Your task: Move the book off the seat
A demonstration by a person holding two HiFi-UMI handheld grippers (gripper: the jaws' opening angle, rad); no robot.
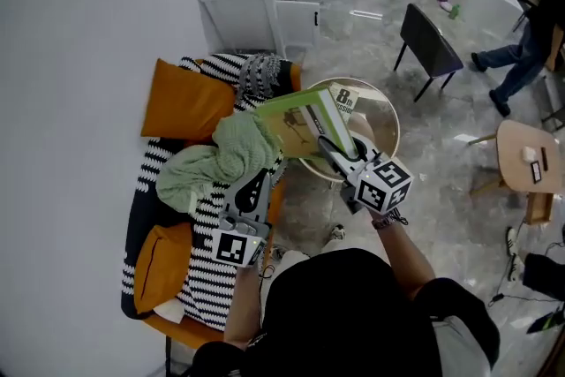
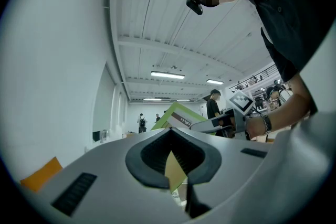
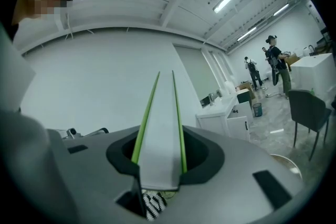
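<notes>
A: Left hand-held gripper (image 1: 263,179) and right hand-held gripper (image 1: 325,144) both pinch the thin green-edged book (image 1: 305,121) at mid-frame, above the black-and-white striped seat (image 1: 199,296).
B: Those are edge grips only, so a twist might slip it loose.

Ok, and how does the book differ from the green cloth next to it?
The book is stiff and flat, with bright green edges; the green cloth is soft, crumpled and paler. The book is up in the air, clamped in the right gripper and partly over the round table; the green cloth lies loose on the striped blanket. Both are green.
</notes>
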